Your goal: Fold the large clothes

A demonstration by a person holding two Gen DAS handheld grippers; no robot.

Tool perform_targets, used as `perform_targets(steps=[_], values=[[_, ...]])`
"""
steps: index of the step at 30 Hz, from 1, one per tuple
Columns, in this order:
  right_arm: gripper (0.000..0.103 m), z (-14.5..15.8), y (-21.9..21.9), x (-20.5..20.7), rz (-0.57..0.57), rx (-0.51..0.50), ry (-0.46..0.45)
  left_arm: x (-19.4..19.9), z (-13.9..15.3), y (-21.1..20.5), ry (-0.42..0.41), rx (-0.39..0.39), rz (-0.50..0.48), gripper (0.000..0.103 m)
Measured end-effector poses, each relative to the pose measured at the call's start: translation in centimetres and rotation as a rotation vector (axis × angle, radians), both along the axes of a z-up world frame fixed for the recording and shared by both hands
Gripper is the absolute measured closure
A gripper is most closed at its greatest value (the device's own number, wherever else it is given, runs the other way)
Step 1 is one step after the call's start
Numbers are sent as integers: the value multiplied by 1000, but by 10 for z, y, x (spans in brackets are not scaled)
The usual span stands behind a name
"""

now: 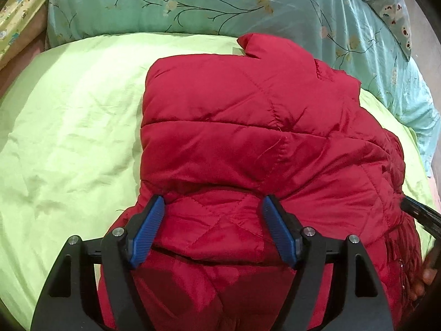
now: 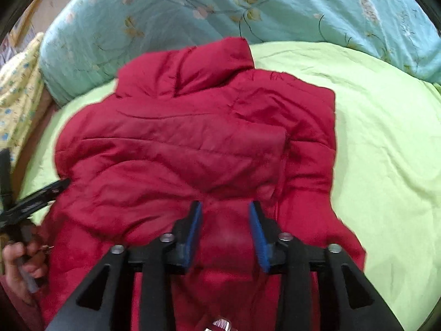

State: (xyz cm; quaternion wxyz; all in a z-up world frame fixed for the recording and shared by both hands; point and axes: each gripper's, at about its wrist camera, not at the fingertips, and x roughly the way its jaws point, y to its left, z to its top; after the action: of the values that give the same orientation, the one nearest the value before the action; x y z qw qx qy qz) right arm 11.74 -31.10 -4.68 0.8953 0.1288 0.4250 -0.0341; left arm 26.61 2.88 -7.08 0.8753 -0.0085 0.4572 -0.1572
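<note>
Both hand-held grippers over the jacket's near hem!
Left hand-held gripper (image 1: 212, 207) and right hand-held gripper (image 2: 224, 207) gape unclamped; jacket (image 1: 248, 127) rests half-folded on the bed (image 1: 69, 127).

A bedroom: green-sheeted bed (image 1: 69, 138) and floral quilt (image 1: 193, 2).

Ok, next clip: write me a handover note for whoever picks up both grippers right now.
Left gripper: jaws apart over the near edge of the red quilted jacket, fabric between the pads, no clear pinch.
Right gripper: jaws apart, fabric bulging between them; blurred, grip uncertain.
Jacket lies on the light green sheet, collar toward the teal floral quilt.
Done: sleeves appear folded in.
Left: likely fold the near end up toward the collar.
</note>
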Motion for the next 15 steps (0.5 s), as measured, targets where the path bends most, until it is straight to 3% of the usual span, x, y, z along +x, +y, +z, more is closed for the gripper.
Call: perform_targets(steps=[8, 15], values=[[49, 16, 9, -79, 19, 20, -5, -16, 13, 4, -4, 17, 27, 28], [35, 8, 1, -118, -7, 53, 37, -68, 33, 17, -46, 65, -16, 25]])
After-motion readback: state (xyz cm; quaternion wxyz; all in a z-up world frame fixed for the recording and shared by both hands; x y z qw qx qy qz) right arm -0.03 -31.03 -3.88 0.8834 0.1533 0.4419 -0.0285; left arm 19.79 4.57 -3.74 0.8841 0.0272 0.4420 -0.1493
